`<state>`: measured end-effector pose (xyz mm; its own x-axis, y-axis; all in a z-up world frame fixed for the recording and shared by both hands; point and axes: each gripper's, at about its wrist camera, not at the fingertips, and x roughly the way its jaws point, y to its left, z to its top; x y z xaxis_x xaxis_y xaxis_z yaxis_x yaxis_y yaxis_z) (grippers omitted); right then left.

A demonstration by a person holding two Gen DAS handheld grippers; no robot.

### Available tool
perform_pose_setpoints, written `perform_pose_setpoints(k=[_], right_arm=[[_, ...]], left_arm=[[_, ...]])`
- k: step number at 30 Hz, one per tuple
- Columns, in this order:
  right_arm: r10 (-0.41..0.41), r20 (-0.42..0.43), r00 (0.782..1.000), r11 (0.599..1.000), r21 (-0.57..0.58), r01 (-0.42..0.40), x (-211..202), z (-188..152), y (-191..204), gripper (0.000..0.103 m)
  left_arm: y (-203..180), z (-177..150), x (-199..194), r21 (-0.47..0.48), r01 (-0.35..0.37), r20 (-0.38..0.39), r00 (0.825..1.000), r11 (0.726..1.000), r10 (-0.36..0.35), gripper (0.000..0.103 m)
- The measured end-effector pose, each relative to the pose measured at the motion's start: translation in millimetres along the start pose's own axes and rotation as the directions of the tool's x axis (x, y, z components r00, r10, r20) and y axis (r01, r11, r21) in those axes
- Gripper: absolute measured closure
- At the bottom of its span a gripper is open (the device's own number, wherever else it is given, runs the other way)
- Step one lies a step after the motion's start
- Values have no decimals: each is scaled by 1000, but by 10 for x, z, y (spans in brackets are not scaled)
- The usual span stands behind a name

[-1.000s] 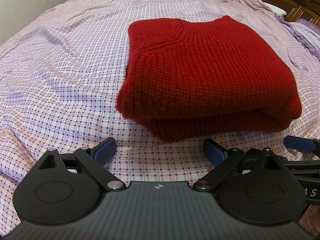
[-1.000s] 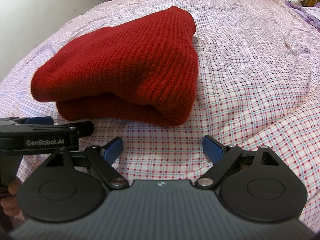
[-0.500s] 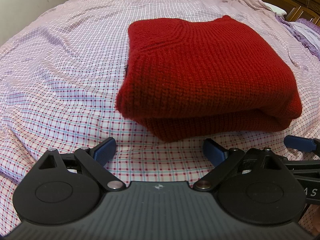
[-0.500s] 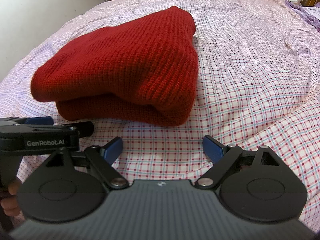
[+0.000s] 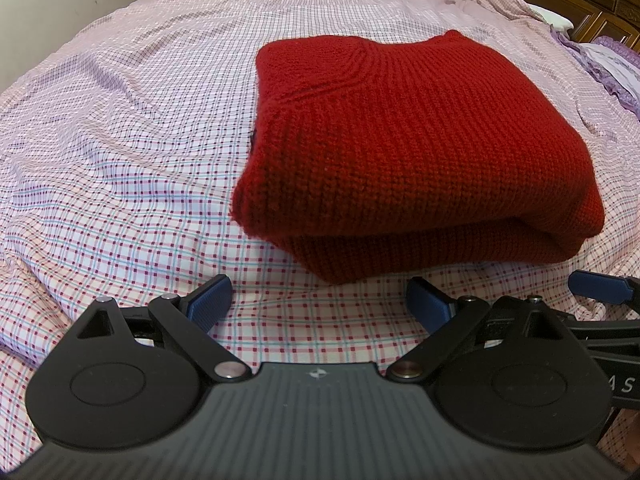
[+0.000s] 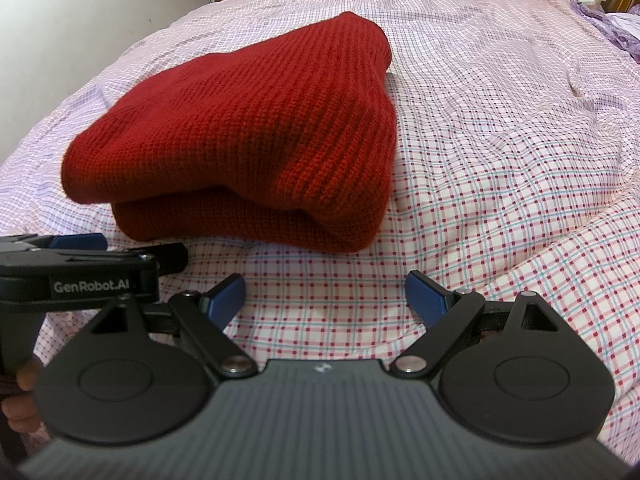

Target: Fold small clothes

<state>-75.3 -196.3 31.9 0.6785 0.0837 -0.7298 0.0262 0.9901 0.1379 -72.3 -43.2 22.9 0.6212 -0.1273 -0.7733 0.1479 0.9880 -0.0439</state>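
**Folded sweater lies just ahead of 2 empty grippers**

Nearest the cameras, the left gripper [image 5: 318, 300] and the right gripper [image 6: 325, 294] hang side by side over the checked bedsheet [image 5: 120, 208]. On both, the jaws stand wide and hold nothing; only bare sheet shows between the blue pads. In the right wrist view the left gripper's body sits close at the left edge, with a bit of the person's hand [image 6: 20, 396] below it.

Just beyond the pads lies 1 red knitted sweater [image 5: 404, 152], folded into a thick block of 2 visible layers, resting on the bed and touching neither gripper. It lies ahead of both: forward and a little right of the left gripper, forward and a little left of the right one, so it sits roughly between them and neither hand looks clearly nearer. Its near edge runs crosswise to the jaws; which way its longer side runs I cannot tell through the fisheye. The neckline faces up on the far left part.

The fold looks done, so the next move is probably to leave it or square the block.

Farther off are a purple cloth [image 5: 608, 64] and a wooden headboard [image 5: 580, 4]. Count: 2 grippers, 1 sweater.
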Motion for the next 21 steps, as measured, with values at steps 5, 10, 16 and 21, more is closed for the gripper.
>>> perform_pose_setpoints(k=[5,10,16,21], right_arm=[[0,0,1000,1000,0,0,1,-1,0,13],[0,0,1000,1000,0,0,-1,0,0,13],[0,0,1000,1000,0,0,-2,1,0,13],[0,0,1000,1000,0,0,-2,2,0,13]], left_arm=[[0,0,2,0,0,0,1000,1000,0,6],[0,-1,9,1,-1,-1,1000,1000,1,6],[-1,-1,15,1,-1,-1,1000,1000,1,6],[3,2,18,1,-1,-1,1000,1000,1,6]])
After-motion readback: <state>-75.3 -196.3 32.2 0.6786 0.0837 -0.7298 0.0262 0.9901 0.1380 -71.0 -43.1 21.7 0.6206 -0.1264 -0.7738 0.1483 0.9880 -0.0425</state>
